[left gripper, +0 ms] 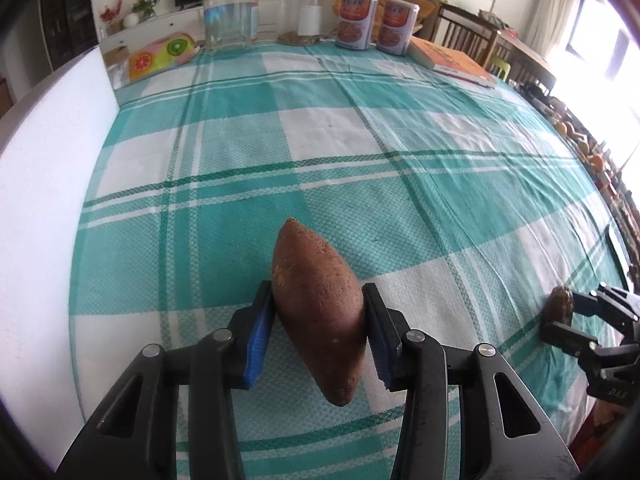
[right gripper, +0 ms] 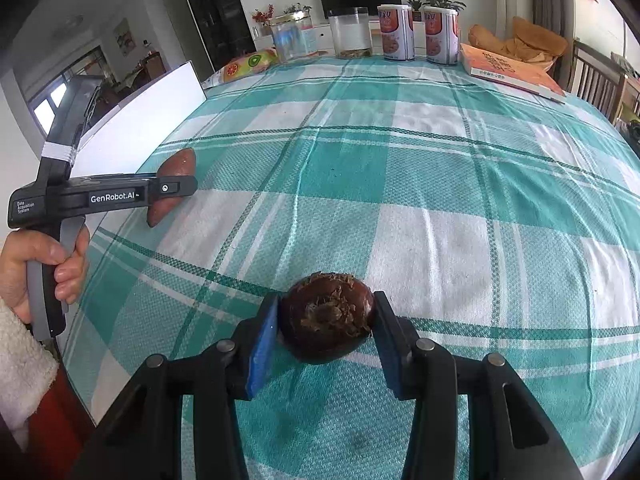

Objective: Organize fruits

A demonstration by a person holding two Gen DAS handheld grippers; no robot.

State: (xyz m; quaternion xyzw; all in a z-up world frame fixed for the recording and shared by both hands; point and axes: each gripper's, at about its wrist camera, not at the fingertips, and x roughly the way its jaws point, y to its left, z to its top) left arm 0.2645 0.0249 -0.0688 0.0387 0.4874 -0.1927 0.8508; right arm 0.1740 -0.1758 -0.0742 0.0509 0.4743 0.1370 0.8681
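Note:
My left gripper [left gripper: 318, 312] is shut on a reddish-brown sweet potato [left gripper: 316, 312], held tilted above the teal checked tablecloth [left gripper: 360, 140]; it also shows in the right wrist view [right gripper: 178, 164], at the left. My right gripper [right gripper: 326, 320] is shut on a dark brown round water chestnut [right gripper: 328, 316] with a flaky top, low over the cloth near the front edge. In the left wrist view the right gripper [left gripper: 560, 312] shows at the far right, shut on the chestnut [left gripper: 559, 306].
A white board [left gripper: 48, 160] stands along the table's left edge. At the far edge stand a glass jar [left gripper: 230, 16], a clear container [right gripper: 350, 32], two tins [left gripper: 376, 24], a fruit-print pack [left gripper: 160, 56] and an orange book [left gripper: 454, 62].

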